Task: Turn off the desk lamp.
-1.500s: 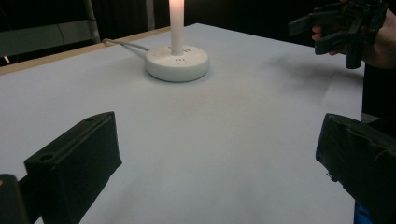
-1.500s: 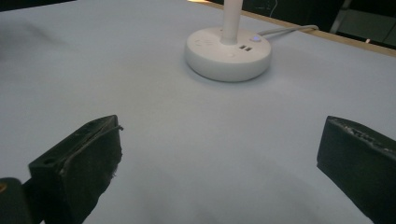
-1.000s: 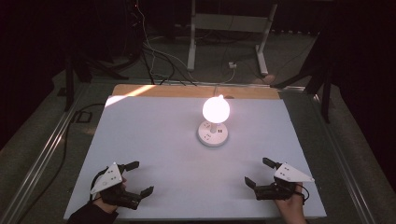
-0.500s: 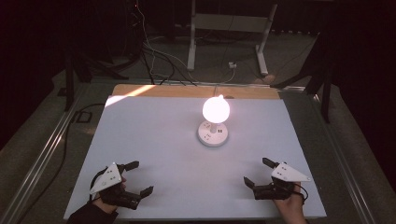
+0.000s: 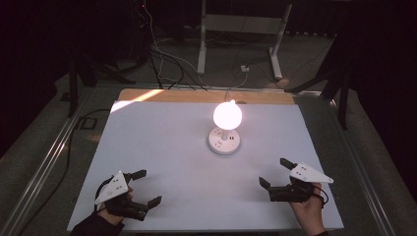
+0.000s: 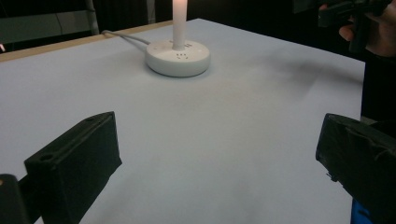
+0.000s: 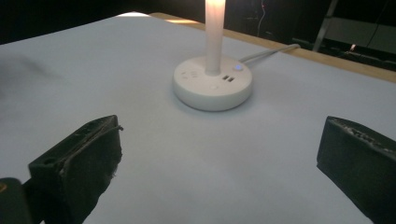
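Note:
A lit round lamp (image 5: 227, 116) stands on a white round base (image 5: 224, 141) near the middle of the white table (image 5: 162, 142). Its stem and base (image 6: 177, 57) are ahead of the left jaws, and the base (image 7: 212, 83) with small ports and a blue light is ahead of the right jaws. My left gripper (image 5: 146, 187) rests open at the front left of the table, nothing between its jaws. At the front right my right gripper (image 5: 276, 173) is open and empty too, and it is also in the left gripper view (image 6: 345, 9).
A grey cable (image 6: 123, 38) runs from the lamp base to the far table edge, where a wooden strip (image 5: 196, 96) shows. Beyond the table stand a metal frame (image 5: 241, 29) and loose cables (image 5: 162, 59) on the dark floor.

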The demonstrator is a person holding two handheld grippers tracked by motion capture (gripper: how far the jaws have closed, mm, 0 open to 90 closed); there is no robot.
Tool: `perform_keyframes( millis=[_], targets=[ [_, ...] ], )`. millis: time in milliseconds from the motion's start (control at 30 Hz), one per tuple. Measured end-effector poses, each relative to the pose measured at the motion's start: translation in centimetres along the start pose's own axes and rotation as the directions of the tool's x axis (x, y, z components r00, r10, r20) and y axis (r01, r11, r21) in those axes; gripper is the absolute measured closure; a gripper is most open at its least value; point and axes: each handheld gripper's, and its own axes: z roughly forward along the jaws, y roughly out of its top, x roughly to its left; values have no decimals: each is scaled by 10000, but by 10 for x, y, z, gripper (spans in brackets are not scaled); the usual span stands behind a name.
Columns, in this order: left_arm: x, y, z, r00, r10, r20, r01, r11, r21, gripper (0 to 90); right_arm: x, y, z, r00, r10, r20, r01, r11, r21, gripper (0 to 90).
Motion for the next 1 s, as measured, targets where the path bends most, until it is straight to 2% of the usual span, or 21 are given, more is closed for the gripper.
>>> perform_keyframes(
  millis=[167,300,367,467,767,900,1000],
  targets=[
    [0,0,0,10000,2,-12,-2,10000,3,4,-3,7,4,10000,53,-84,-53,10000,-7,0],
    [0,0,0,10000,11,-23,-11,10000,12,4,-3,13,10,9998,-91,-148,90,9999,-48,0],
    [0,0,0,10000,-2,-17,2,10000,-2,4,-4,16,13,9995,-319,-55,319,9995,-33,0],
    [0,0,0,10000,15,-26,-15,10000,18,4,-6,22,19,9996,-166,-249,164,9998,-81,0],
    [0,0,0,10000,22,-18,-22,10000,-12,4,-8,36,32,9978,-200,-626,168,9985,-514,0],
    [0,0,0,10000,33,-46,-33,10000,12,4,-8,41,37,9980,-264,-574,240,9988,-423,0],
    [0,0,0,10000,15,-33,-15,10000,-3,4,-8,45,45,9968,-184,-780,172,9997,-164,0]
  ],
)
